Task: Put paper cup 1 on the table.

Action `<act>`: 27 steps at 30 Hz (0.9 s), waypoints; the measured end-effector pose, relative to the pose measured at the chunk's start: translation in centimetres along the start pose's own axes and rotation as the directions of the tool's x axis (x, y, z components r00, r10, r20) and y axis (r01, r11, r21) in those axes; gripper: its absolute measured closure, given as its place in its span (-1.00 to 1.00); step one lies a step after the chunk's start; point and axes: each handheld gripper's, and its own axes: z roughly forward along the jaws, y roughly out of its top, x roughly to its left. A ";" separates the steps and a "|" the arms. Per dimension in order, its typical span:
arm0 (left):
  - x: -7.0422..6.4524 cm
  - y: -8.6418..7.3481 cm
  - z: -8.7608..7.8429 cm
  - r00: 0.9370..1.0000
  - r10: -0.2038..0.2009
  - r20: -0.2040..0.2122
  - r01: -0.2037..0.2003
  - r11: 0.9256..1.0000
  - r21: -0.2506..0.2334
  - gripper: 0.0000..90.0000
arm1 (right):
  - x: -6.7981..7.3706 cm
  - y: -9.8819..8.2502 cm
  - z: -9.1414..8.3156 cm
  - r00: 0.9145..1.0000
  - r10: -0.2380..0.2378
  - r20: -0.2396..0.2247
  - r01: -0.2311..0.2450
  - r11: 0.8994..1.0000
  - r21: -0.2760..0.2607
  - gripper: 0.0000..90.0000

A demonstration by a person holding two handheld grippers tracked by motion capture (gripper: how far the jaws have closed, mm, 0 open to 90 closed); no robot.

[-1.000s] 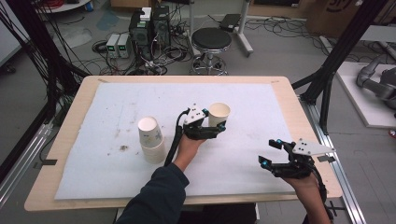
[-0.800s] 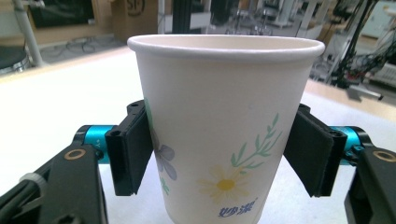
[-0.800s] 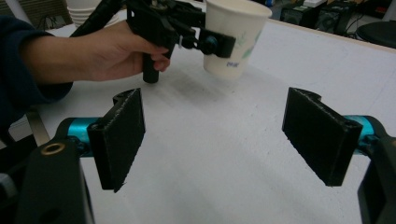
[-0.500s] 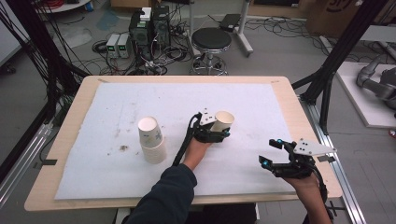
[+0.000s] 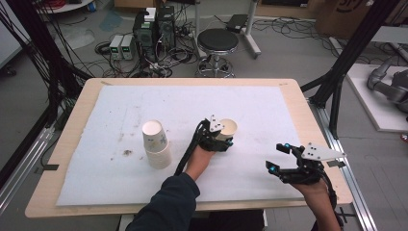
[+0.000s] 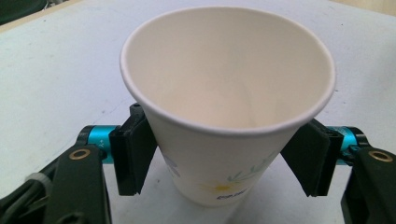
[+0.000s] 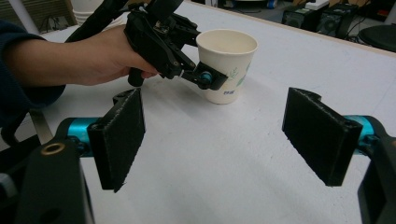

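Observation:
A white paper cup (image 5: pixel 229 127) with a flower print stands open side up near the middle of the white mat (image 5: pixel 269 110). My left gripper (image 5: pixel 225 138) is shut on it; its jaws have just been closing, and the black pads (image 6: pixel 133 154) press the cup (image 6: pixel 224 116) on both sides below the rim. From the right gripper view, that cup (image 7: pixel 227 60) rests with its base on the mat. My right gripper (image 5: pixel 277 157) hovers at the mat's near right corner, open, with nothing between its pads (image 7: pixel 120 135).
A stack of paper cups (image 5: pixel 157 144) stands on the mat to the left of the held cup. The mat covers a wooden table (image 5: pixel 72 130). A black stool (image 5: pixel 218 41) and electronics boxes (image 5: pixel 154 26) sit on the floor beyond the far edge.
The left hand has brought the cup a little toward the near edge and to the right. The right gripper has stayed in place.

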 end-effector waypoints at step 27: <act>-0.1 1.6 -9.7 0.997 -0.005 0.072 0.015 0.991 -0.134 -0.58 | 0.4 0.1 0.2 1.000 -0.005 -0.005 0.005 1.000 0.009 -0.51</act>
